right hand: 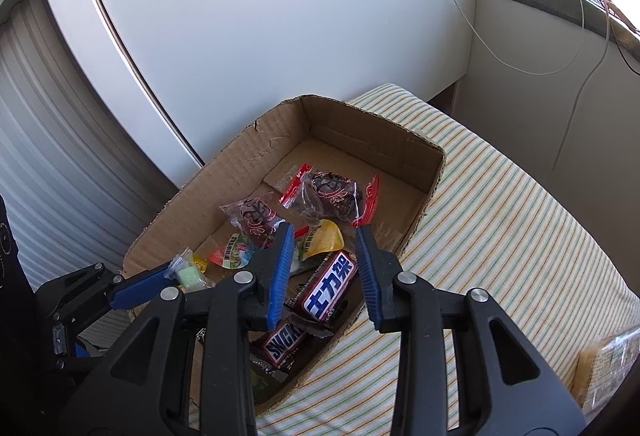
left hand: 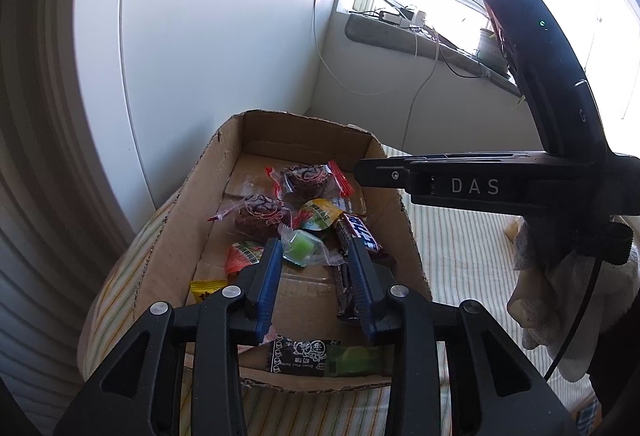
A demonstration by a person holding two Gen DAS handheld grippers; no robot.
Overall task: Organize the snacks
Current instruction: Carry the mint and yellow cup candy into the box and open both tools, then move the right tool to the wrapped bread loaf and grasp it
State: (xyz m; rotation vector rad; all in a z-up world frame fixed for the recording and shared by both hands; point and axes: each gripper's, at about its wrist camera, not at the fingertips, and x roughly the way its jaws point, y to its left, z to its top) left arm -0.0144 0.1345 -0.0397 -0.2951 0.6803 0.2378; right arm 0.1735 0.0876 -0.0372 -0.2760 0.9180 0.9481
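A shallow cardboard box (left hand: pixel 224 172) (right hand: pixel 424 180) on a striped cloth holds several wrapped snacks: two dark red-wrapped cakes (left hand: pixel 308 178) (right hand: pixel 332 192), Snickers bars (right hand: pixel 330 286) (left hand: pixel 362 232), jelly cups (right hand: pixel 320 240) and a green candy (left hand: pixel 302 246) (right hand: pixel 189 274). My left gripper (left hand: pixel 314 268) is open over the box; the green candy lies loose between its fingertips. My right gripper (right hand: pixel 324 268) is open and empty above the Snickers bars. The right gripper's body (left hand: pixel 480 184) shows in the left wrist view.
The box sits near the cloth's far left edge, against a white wall (right hand: pixel 280 16). A grey window sill (left hand: pixel 420 40) with cables lies beyond. A yellowish packet (right hand: pixel 604 372) lies on the cloth at right. A dark packet (left hand: pixel 304 356) lies at the box's near wall.
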